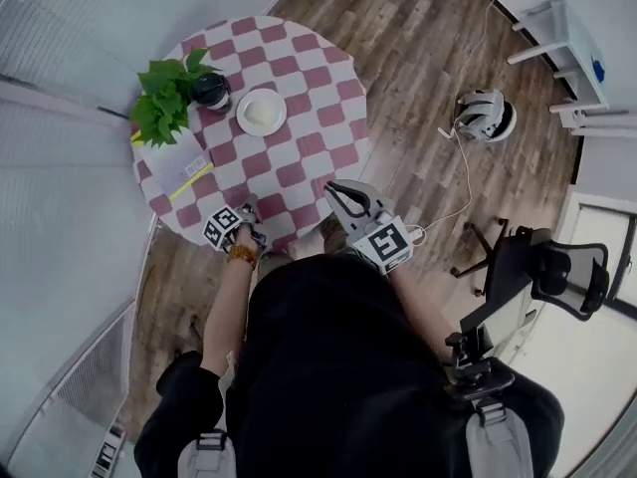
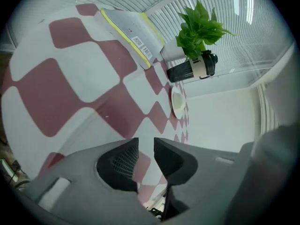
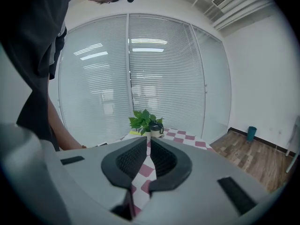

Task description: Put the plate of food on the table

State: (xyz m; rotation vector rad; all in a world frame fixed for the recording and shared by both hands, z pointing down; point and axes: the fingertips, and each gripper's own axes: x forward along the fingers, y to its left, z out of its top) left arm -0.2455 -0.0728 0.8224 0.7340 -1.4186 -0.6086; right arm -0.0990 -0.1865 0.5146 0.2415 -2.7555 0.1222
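A round table (image 1: pixel 309 73) draped in a red-and-white checked cloth is standing on the wood-plank floor (image 1: pixel 418 38), and a small white plate (image 1: pixel 261 113) is already sitting on it, upright and flat, toward the table's far left edge. A pale mound of food (image 1: pixel 257 115) is lying in the middle of the plate. Just beside the plate, closer to the far left edge, a dark cylindrical mug with a pale band (image 1: pixel 211 90) is standing next to a leafy green potted plant (image 1: pixel 167 100). A white booklet with a yellow border (image 1: pixel 189 172) is lying near the table's left edge, well apart from the plate. The person in black is standing at the near edge with both tools raised. The left gripper (image 1: pixel 249 211) is hovering over the cloth at the near left edge. Its jaws are standing slightly parted, with nothing but the checked cloth showing in the gap. The right gripper (image 1: pixel 334 189) is hanging over the near right edge, its jaws drawn almost together with only a sliver of cloth showing between them, grasping nothing. Neither tool is touching the plate. Out on the floor to the right, a white rounded device with a trailing cable (image 1: pixel 485 116) is lying, and a black office chair (image 1: pixel 542 272) is standing nearer the person.
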